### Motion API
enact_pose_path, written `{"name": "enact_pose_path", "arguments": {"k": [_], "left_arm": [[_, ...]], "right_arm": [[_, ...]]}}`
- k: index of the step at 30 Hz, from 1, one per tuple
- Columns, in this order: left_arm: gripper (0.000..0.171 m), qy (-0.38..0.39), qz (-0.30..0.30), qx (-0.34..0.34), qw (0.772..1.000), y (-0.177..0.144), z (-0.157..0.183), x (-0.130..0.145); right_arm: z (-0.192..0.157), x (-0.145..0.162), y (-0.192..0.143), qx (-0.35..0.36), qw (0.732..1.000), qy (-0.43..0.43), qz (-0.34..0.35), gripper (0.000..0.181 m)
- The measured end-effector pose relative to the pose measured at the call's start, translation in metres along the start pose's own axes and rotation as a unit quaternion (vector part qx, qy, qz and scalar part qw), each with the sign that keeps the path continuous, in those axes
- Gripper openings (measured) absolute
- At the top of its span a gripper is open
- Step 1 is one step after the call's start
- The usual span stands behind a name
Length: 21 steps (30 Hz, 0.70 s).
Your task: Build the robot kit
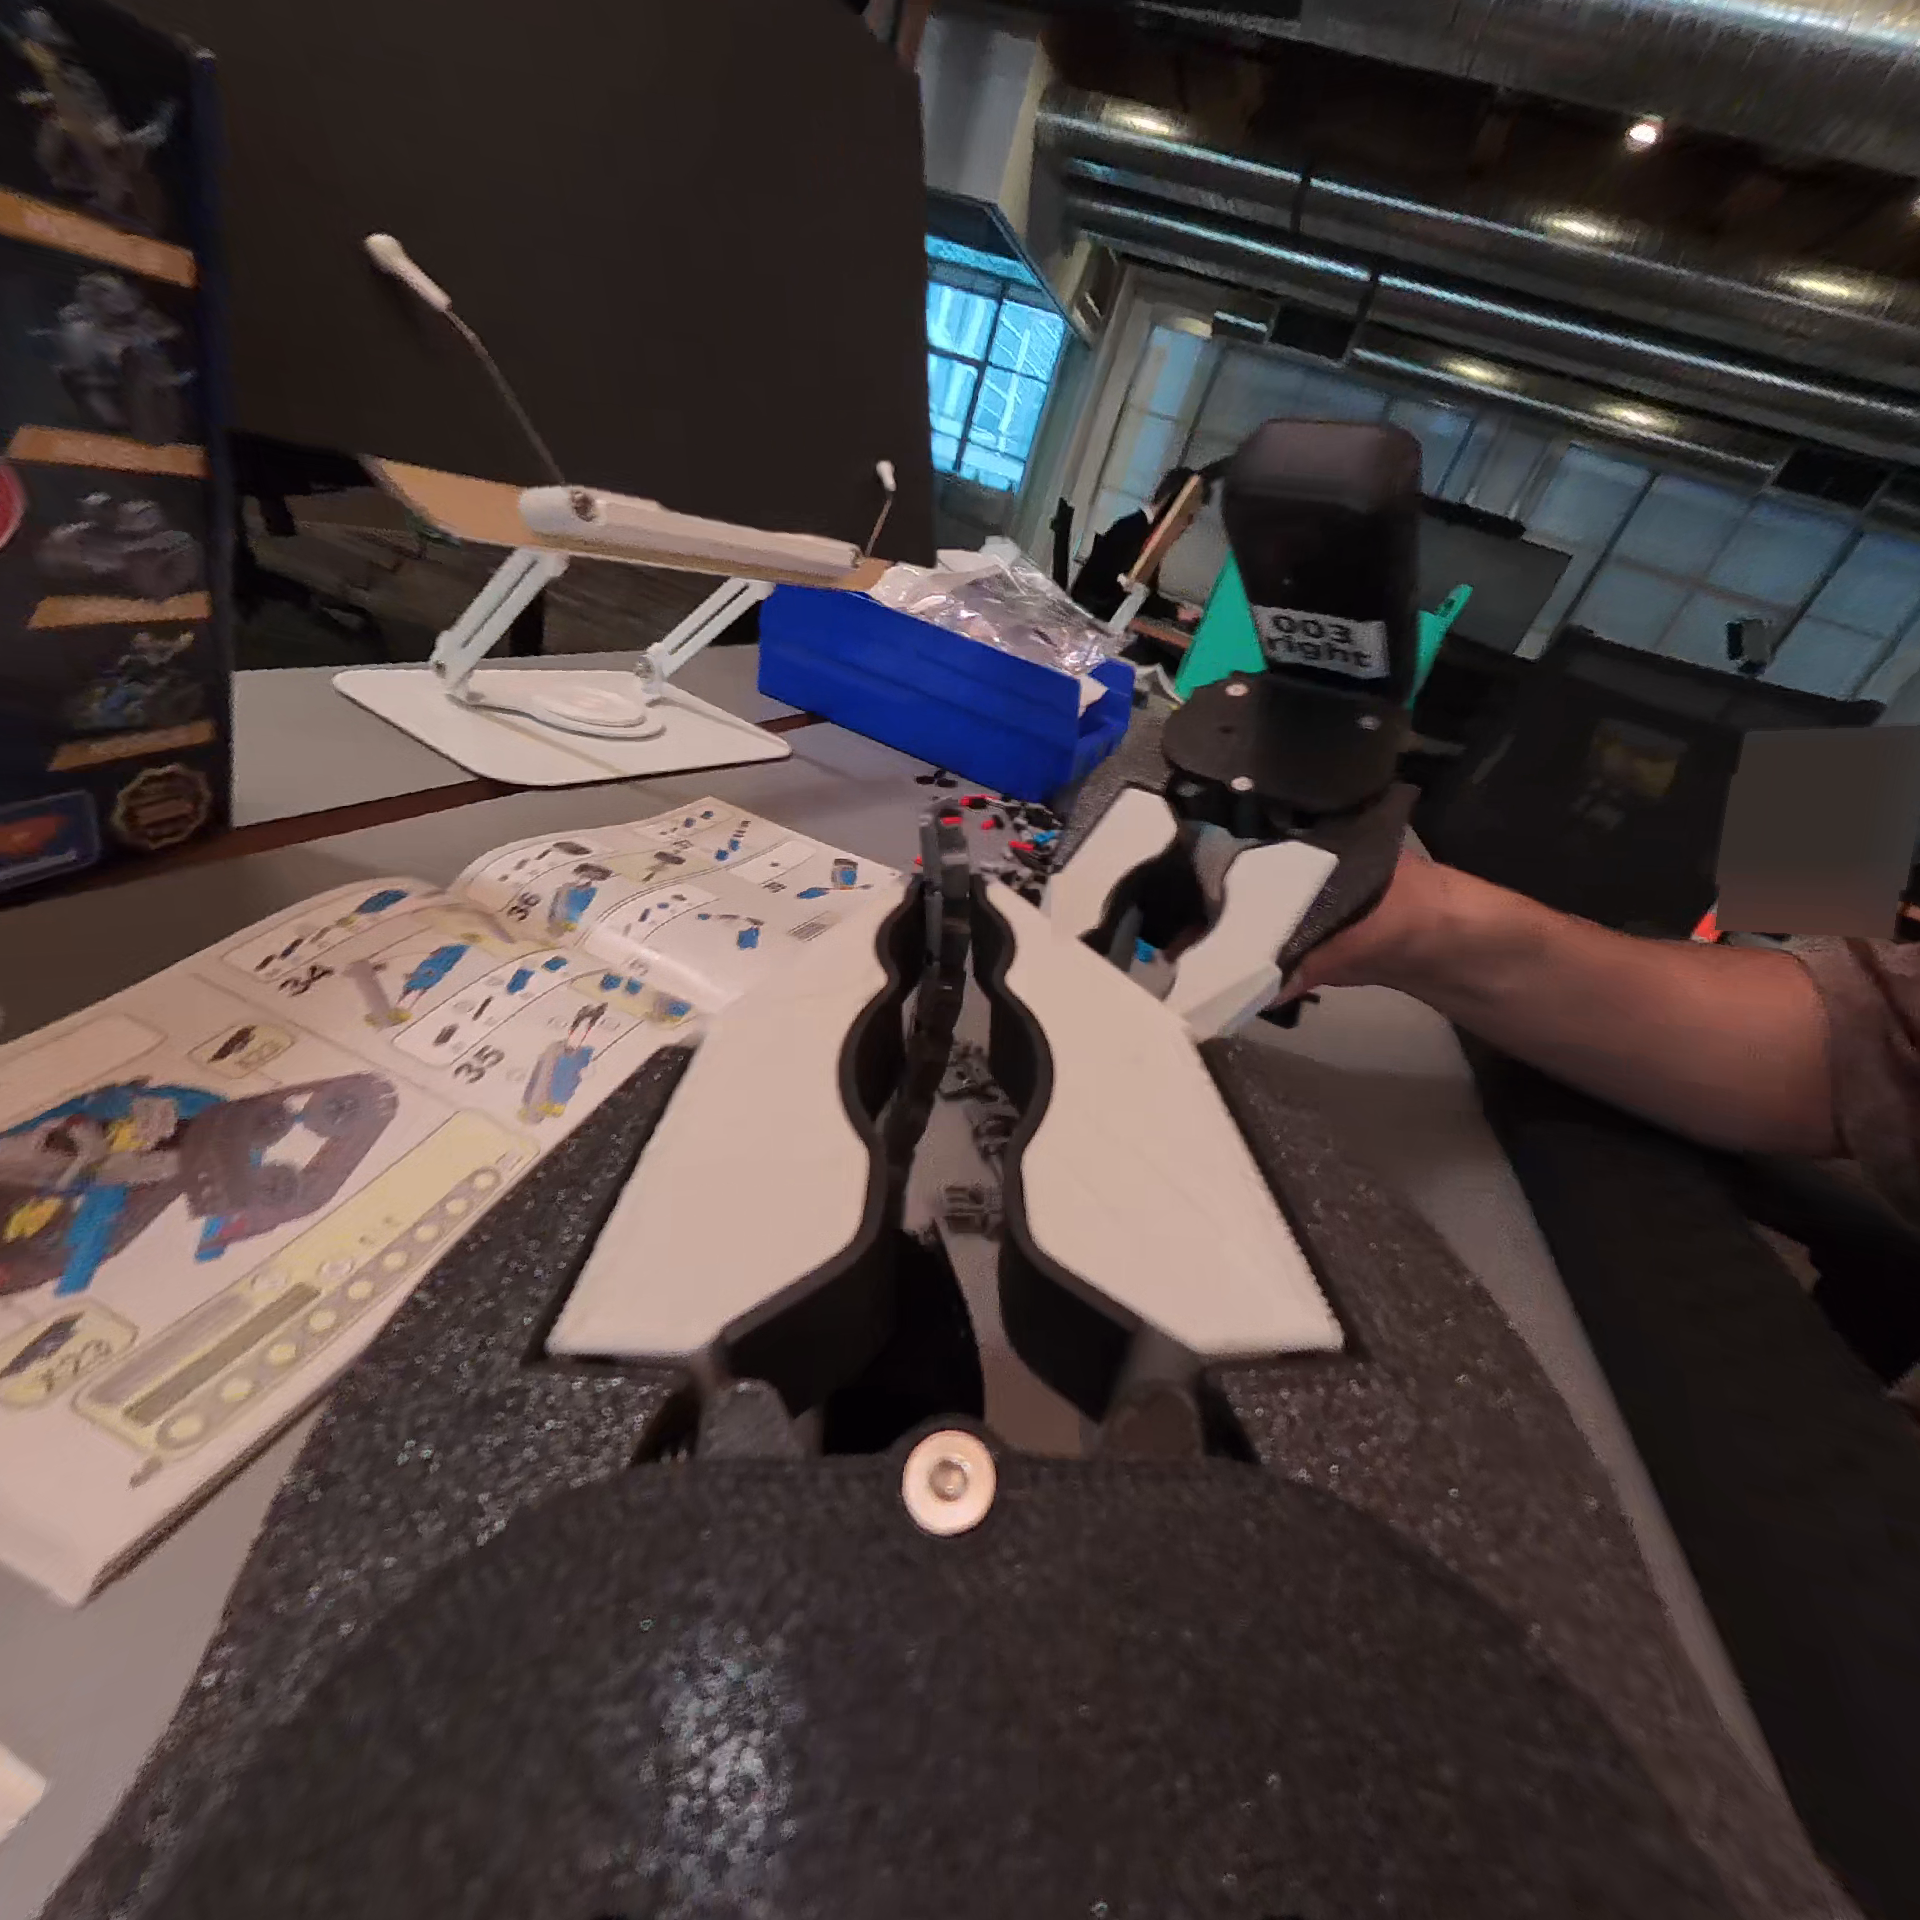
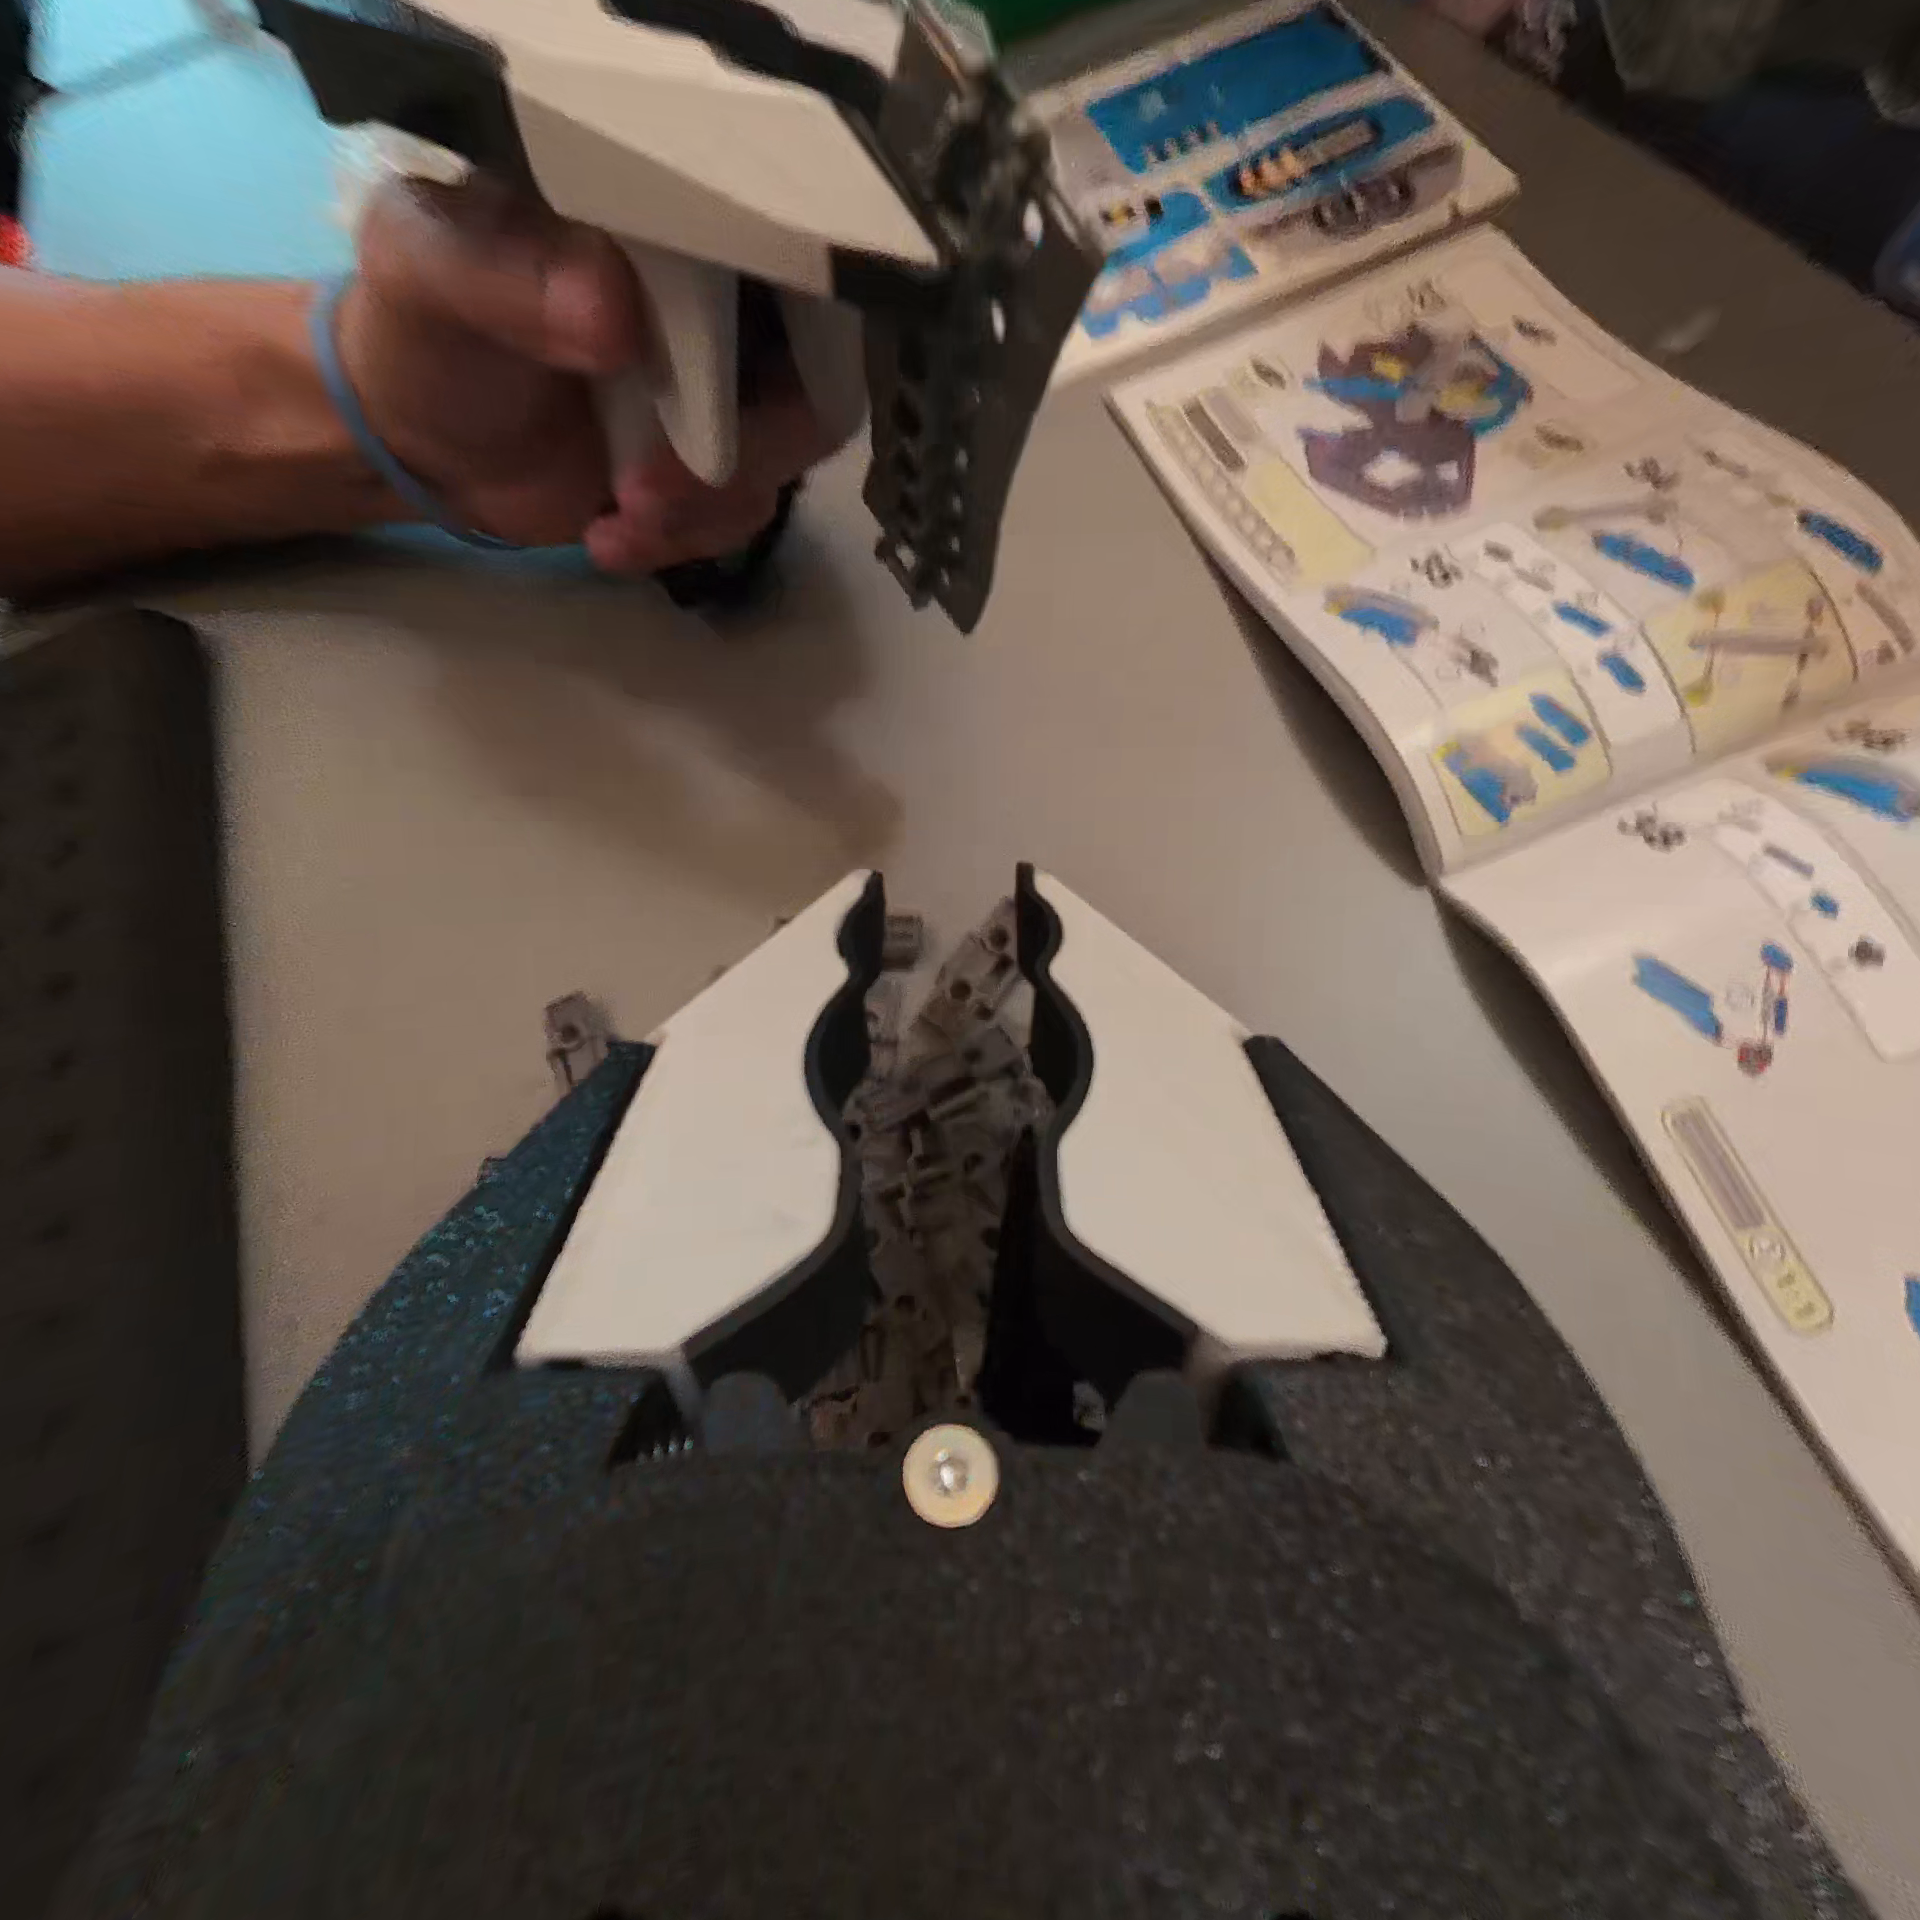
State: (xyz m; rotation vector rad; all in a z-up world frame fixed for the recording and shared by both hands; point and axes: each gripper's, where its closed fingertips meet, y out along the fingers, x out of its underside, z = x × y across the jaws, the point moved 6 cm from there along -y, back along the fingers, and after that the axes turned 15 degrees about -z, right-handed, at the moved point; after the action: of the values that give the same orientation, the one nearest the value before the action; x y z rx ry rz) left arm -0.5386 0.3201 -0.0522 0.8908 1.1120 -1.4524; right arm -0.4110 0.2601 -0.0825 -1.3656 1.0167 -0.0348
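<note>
My left gripper is shut on a dark grey building-brick assembly, a long beam with holes, held above the grey table. The right wrist view shows that gripper at the top, in a hand, with the assembly hanging down from its tips. My right gripper is open and empty, low over a pile of small grey parts. In the left wrist view the right gripper points down at the table, just right of my left fingertips.
An open instruction booklet lies left of the left gripper; it also shows in the right wrist view. Behind stand a blue bin with plastic bags, a white laptop stand and a dark printed box. Loose small parts lie near the bin. Left tips to right tips: about 9 cm.
</note>
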Motion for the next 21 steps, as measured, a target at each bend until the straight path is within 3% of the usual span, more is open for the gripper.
{"name": "enact_pose_path", "arguments": {"k": [3,7,11,16,21], "left_arm": [[0.007,-0.035,0.031,0.045,0.998,-0.01,0.01,0.002],[0.008,-0.016,0.045,0.04,0.998,-0.014,0.022,-0.006],[0.008,-0.016,0.027,0.028,0.999,-0.005,0.021,0.004],[0.007,-0.03,0.022,0.046,0.998,0.0,0.019,0.006],[0.007,-0.037,0.028,0.05,0.998,-0.004,0.018,0.005]], "right_arm": [[-0.009,0.014,0.003,0.019,1.0,0.012,-0.007,0.022],[-0.018,0.021,0.018,-0.007,0.999,0.026,-0.031,0.023],[-0.013,0.022,0.026,0.077,0.994,-0.014,-0.079,0.022],[-0.012,0.019,0.031,0.133,0.985,-0.046,-0.104,0.019],[-0.006,0.02,0.036,0.069,0.994,0.022,-0.087,0.018]]}}
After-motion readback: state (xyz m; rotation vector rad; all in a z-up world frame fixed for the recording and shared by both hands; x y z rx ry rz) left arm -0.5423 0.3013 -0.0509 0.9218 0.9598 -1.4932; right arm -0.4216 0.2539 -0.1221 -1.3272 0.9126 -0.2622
